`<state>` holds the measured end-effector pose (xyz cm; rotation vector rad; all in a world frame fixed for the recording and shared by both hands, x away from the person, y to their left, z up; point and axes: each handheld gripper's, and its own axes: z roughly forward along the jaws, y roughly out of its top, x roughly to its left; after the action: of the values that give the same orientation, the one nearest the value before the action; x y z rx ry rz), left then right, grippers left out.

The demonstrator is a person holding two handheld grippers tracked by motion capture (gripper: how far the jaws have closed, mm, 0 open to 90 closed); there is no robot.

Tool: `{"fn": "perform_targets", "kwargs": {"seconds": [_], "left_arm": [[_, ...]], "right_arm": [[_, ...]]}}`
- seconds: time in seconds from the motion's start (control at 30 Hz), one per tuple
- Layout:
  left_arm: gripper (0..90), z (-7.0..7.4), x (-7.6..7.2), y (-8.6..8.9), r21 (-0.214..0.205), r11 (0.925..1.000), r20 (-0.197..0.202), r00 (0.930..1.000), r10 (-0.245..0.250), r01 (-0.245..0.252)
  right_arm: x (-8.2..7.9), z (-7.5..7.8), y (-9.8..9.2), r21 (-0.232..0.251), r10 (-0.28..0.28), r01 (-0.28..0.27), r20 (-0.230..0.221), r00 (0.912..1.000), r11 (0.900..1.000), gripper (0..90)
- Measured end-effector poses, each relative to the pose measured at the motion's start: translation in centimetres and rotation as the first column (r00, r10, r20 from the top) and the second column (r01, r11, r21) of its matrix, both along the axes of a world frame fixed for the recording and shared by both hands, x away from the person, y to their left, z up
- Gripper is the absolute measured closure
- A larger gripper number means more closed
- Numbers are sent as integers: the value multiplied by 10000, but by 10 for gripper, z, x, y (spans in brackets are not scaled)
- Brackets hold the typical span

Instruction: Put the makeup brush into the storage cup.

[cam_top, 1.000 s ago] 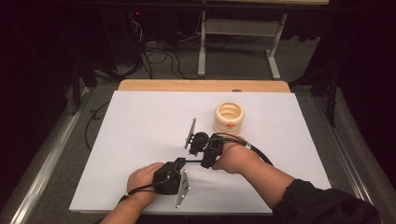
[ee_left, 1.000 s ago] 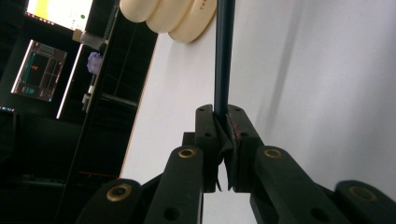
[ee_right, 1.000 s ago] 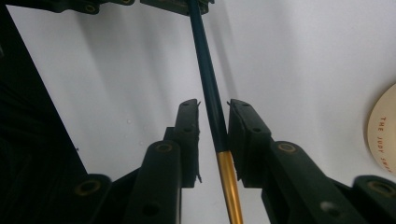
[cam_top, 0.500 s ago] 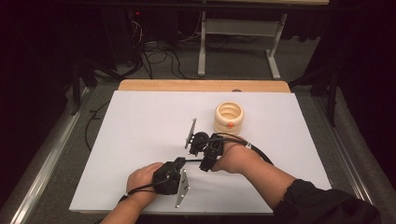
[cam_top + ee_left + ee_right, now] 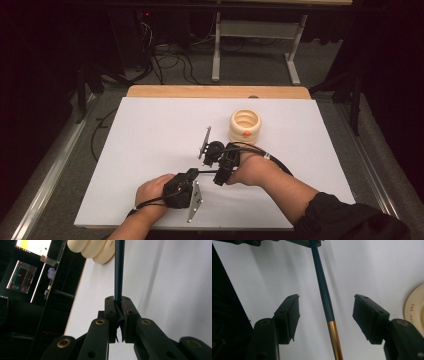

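White desk (image 5: 150,150) is carrying a cream ring holder (image 5: 245,125); near it, the left gripper (image 5: 119,305) is clamping the pen (image 5: 323,292) while the right gripper (image 5: 325,312), fingers just opening, is straddling it untouched. Slackening could drop it.

The white table top (image 5: 150,150) is bright, the room around it dark. Soft shadows streak it. Close jaws look blurry.

On the one white desk (image 5: 150,150) I count one slim blue rod with a gold end (image 5: 323,292) and one cream ribbed ring (image 5: 245,126). There are two hand-held grippers: a left hand-held gripper (image 5: 119,306) and a right hand-held gripper (image 5: 325,310).
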<state>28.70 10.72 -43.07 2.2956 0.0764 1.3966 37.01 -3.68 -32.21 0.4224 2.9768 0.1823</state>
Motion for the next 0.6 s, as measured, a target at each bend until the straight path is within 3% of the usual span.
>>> {"fn": "perform_targets", "kwargs": {"seconds": [0.2,0.6], "left_arm": [[851,-1,0,0,-106,9999,-24,10000,-31,31],[851,0,2,2,-199,9998,-108,9999,98,-100]], "right_arm": [[0,0,-1,5,-9,9,39,10000,10000,332],[0,6,-11,121,-112,110,183,9998,9999,118]]}}
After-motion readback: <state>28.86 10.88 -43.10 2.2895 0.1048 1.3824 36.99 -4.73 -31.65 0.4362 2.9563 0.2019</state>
